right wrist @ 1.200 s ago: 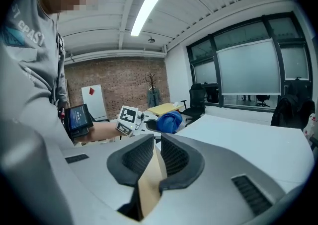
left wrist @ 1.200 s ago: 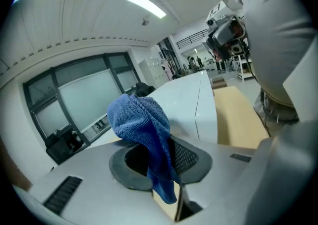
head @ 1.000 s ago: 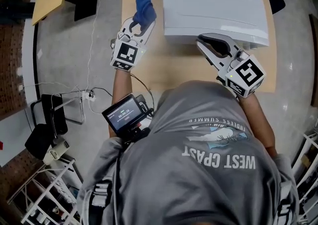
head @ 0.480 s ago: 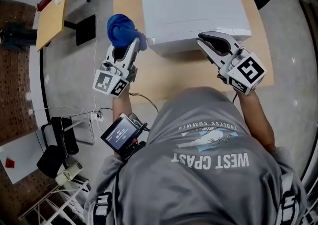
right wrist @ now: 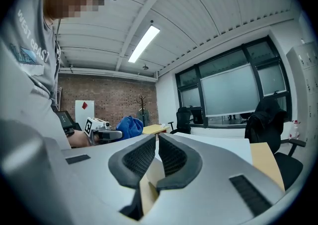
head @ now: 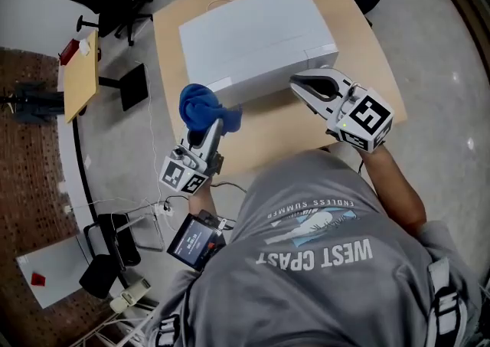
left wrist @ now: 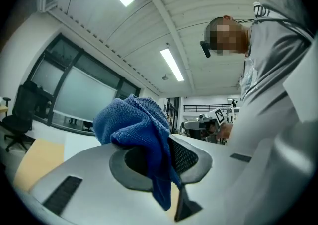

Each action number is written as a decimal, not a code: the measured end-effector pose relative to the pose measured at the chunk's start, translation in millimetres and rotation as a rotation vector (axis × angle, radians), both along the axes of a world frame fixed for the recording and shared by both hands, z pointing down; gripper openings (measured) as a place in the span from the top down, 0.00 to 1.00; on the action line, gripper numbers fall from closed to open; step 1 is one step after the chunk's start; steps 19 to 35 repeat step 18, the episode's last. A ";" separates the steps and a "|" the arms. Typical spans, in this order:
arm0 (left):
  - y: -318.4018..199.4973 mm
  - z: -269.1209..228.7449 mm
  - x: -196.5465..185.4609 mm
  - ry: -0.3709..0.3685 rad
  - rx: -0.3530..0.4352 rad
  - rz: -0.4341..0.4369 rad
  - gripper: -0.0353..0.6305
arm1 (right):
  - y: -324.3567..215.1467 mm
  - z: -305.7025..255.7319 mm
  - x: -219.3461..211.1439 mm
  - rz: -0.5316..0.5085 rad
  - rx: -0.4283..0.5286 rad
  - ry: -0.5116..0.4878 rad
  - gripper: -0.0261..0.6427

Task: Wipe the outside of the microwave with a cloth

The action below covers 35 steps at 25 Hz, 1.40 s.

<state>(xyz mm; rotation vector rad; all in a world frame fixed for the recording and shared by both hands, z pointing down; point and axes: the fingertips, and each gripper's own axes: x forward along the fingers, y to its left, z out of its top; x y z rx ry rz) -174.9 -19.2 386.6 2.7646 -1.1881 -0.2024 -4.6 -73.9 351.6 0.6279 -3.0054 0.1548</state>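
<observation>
My left claw (head: 212,129) is clamped on a bunched blue cloth (head: 200,105), whose folds spill over both jaws. My right claw (head: 298,86) has just been closing; its 2 jaws now meet with nothing between them. My grey shirt (head: 321,261) reads "WEST COAST" under "ENDLESS SUMMER". A small screen (head: 197,240) sits by my left forearm. The microwave (head: 253,35), plain white and boxy, stands on the wooden table (head: 306,129) ahead of both claws. The blue cloth is just beside its near left corner; whether it touches, I cannot tell.
</observation>
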 end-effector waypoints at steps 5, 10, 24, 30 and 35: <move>20.7 8.0 66.2 0.011 -0.028 0.047 0.81 | 11.8 6.8 45.1 0.010 -0.020 -0.008 0.91; 44.7 8.0 113.9 0.001 -0.039 0.068 0.81 | 28.5 8.1 76.8 -0.010 -0.025 -0.017 0.91; 70.7 16.3 160.4 0.001 -0.050 0.073 0.81 | 51.4 17.1 113.0 -0.031 -0.035 -0.012 0.91; 70.7 16.3 160.4 0.001 -0.050 0.073 0.81 | 51.4 17.1 113.0 -0.031 -0.035 -0.012 0.91; 70.7 16.3 160.4 0.001 -0.050 0.073 0.81 | 51.4 17.1 113.0 -0.031 -0.035 -0.012 0.91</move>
